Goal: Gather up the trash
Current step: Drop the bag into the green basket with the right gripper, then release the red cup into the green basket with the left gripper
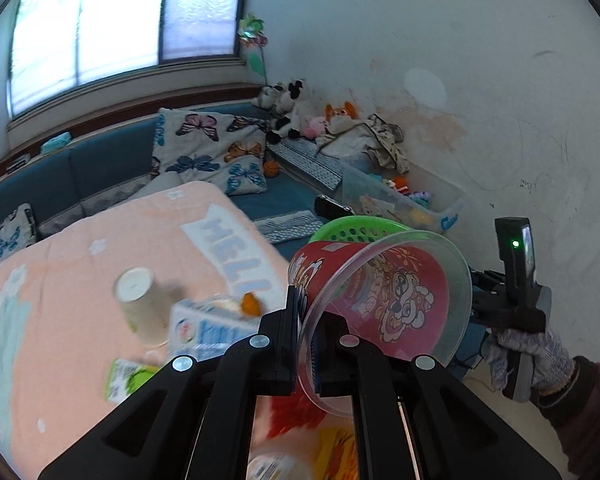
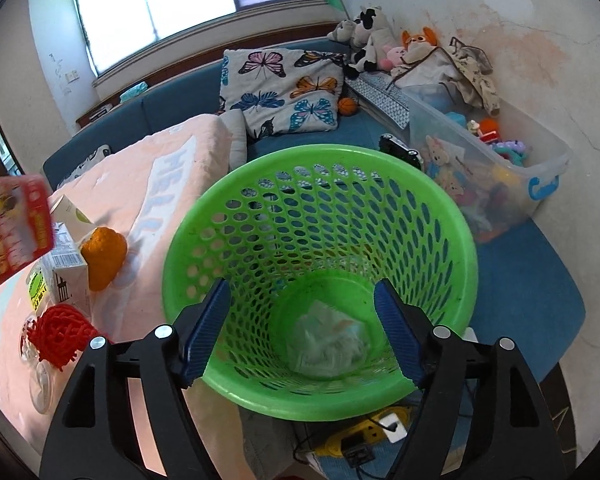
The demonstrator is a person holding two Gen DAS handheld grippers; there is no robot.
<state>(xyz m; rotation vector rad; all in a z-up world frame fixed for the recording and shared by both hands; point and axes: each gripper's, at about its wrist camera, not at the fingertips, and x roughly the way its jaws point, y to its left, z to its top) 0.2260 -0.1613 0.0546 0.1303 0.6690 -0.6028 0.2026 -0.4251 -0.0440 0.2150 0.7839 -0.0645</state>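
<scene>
My left gripper [image 1: 306,320] is shut on the clear rim of a red cartoon-printed cup [image 1: 380,300], which tilts in the air beside the green mesh basket [image 1: 356,230]. The cup also shows blurred at the left edge of the right wrist view [image 2: 12,232]. My right gripper [image 2: 302,330] is open over the basket [image 2: 320,208], with nothing between its fingers. A crumpled whitish wad [image 2: 328,340] lies at the basket's bottom. On the pink cloth [image 1: 60,280] sit a paper cup [image 1: 138,304], a milk carton [image 1: 208,328], orange peel [image 2: 102,256], a green packet [image 1: 126,376] and a red net [image 2: 58,332].
A gloved hand [image 1: 532,356] holds the right gripper's handle at the right. A clear toy bin [image 2: 500,168] stands behind the basket on the blue sofa [image 2: 172,108], with a butterfly pillow [image 2: 284,88] and plush toys [image 2: 372,40]. A yellow power strip [image 2: 364,432] lies below the basket.
</scene>
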